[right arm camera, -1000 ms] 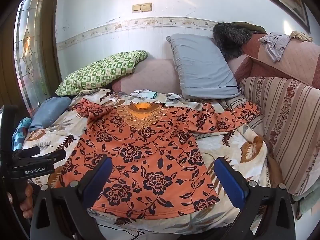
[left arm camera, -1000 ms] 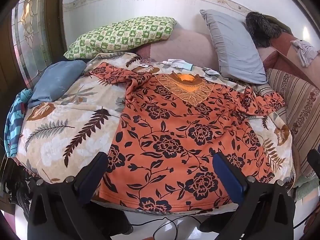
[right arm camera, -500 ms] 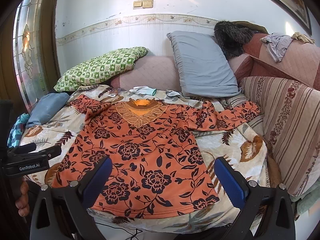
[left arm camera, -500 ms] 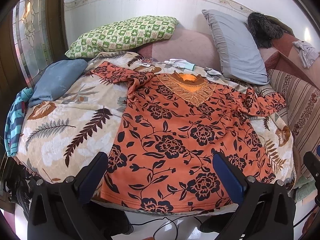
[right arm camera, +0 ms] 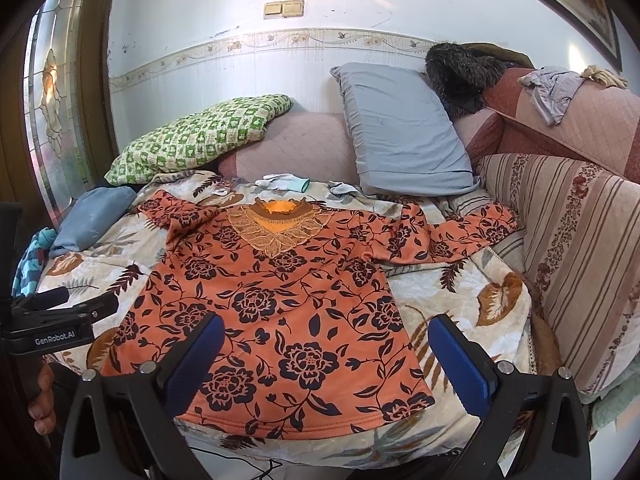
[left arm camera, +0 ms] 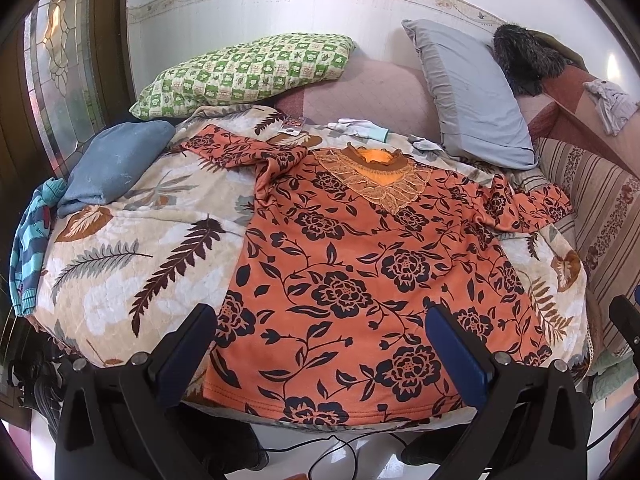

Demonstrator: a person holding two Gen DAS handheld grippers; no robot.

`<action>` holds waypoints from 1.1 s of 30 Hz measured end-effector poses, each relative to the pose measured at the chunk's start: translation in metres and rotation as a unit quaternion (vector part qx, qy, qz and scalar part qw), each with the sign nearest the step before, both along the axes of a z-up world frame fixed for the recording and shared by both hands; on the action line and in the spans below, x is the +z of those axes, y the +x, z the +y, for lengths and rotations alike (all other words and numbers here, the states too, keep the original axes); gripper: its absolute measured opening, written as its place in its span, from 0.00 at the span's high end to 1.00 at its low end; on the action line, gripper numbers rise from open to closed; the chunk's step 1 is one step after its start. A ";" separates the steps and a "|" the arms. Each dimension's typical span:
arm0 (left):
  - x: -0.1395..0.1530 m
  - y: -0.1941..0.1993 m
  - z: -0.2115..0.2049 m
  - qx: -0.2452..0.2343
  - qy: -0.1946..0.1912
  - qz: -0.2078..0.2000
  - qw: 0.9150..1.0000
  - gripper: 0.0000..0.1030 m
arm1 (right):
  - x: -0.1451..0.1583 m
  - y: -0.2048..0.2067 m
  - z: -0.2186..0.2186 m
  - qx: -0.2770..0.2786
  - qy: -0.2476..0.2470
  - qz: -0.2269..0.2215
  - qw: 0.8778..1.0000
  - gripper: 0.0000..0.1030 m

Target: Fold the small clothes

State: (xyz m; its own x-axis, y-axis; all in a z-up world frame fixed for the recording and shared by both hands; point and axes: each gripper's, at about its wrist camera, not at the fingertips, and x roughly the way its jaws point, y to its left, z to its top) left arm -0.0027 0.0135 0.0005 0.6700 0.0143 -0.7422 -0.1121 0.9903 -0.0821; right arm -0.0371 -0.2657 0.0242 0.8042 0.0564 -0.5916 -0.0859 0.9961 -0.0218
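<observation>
Left hand-held gripper (left arm camera: 320,344) spread wide, orange floral shirt (left arm camera: 368,280) flat just ahead

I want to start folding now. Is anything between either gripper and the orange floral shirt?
Nothing visible. The orange floral shirt lies flat and uncovered on the leaf-print blanket; left gripper and right gripper hover open above its hem.

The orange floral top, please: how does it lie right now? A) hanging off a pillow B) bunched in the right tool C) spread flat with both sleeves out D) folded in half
C: the orange floral top lies flat on the leaf-print blanket, sleeves out sideways, both tools open and empty.
</observation>
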 end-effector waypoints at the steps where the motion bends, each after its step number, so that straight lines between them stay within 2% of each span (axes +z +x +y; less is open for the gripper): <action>1: 0.000 0.000 0.002 0.002 -0.001 0.000 1.000 0.00 | 0.000 0.000 -0.001 -0.001 0.001 0.000 1.000 0.00; 9: -0.001 0.000 0.014 0.010 -0.007 -0.001 1.000 0.00 | 0.000 0.003 -0.001 -0.003 0.000 0.000 1.000 0.00; 33: 0.000 0.001 0.008 0.004 -0.004 -0.002 1.000 0.00 | -0.002 0.003 0.002 -0.003 -0.002 -0.003 1.000 0.00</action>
